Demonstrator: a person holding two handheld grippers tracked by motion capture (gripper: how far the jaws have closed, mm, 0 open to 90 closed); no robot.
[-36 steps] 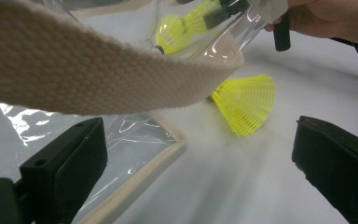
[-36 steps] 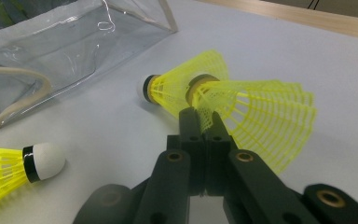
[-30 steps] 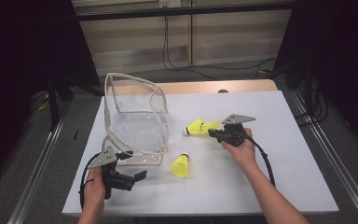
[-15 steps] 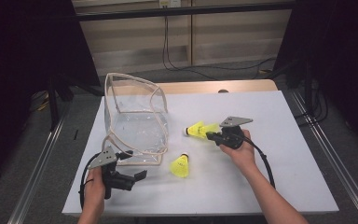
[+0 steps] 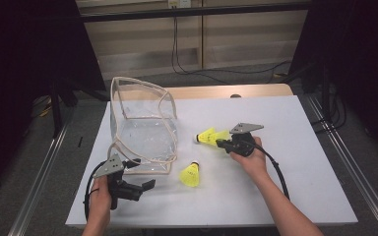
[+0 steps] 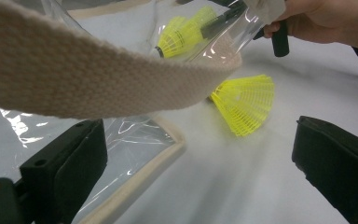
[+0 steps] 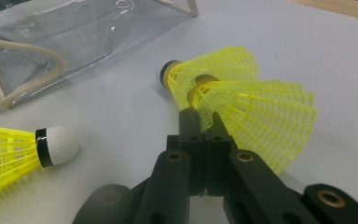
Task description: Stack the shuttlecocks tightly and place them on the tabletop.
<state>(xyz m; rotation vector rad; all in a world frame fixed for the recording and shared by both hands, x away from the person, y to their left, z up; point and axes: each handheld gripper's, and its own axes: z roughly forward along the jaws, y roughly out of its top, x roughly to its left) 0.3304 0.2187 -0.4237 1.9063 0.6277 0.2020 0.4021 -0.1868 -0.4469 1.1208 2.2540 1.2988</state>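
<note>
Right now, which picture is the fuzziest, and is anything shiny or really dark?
Left gripper view: the cloth strap sits so near the lens that it is soft and blurry, and the clear bag throws white glints. Right gripper view: the shuttlecocks look sharp, with light streaks on the plastic. High view: the table is evenly lit, while the room around it is nearly black.

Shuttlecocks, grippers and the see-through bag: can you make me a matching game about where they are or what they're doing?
Things:
1. nested shuttlecocks
2. lone shuttlecock
3. clear bag
4. left gripper

States:
A. jaws open, holding nothing
B. lying on its side on the white table, untouched
C. pinched by the skirt in the right gripper
D. standing open, trimmed in cream webbing

Pairs: 1-C, 2-B, 3-D, 4-A
</note>
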